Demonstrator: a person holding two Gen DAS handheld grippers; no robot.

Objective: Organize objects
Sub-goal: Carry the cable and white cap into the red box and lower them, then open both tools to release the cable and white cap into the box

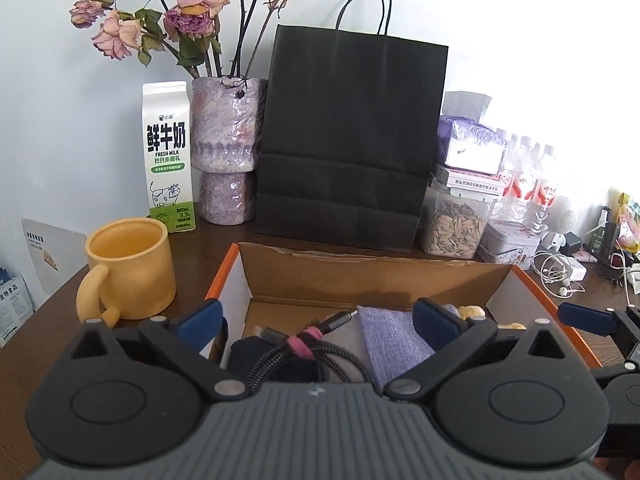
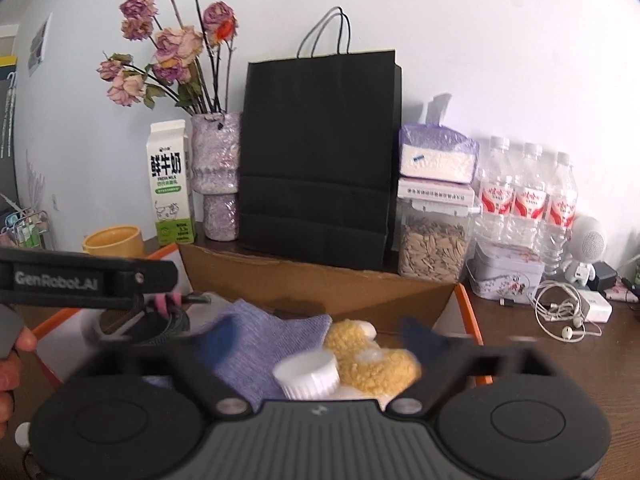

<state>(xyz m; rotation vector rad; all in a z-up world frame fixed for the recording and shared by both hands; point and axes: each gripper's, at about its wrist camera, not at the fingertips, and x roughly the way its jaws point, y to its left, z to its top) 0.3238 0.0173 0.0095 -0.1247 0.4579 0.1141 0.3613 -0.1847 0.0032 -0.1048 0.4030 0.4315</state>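
While both tools hang over the cardboard box [image 1: 360, 276], left tool [image 1: 320, 320] gapes wide, empty, above the cable [image 1: 316, 350]; right tool [image 2: 320, 338] gapes wide, empty, above the white cap [image 2: 308, 374].

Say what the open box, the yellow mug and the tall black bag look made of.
Box: corrugated cardboard, matte brown inside with a ragged edge, orange outside. Yellow mug: probably glazed ceramic, thick-walled with a soft sheen. Black bag: matte paper, judging by sharp creases, with cord handles.
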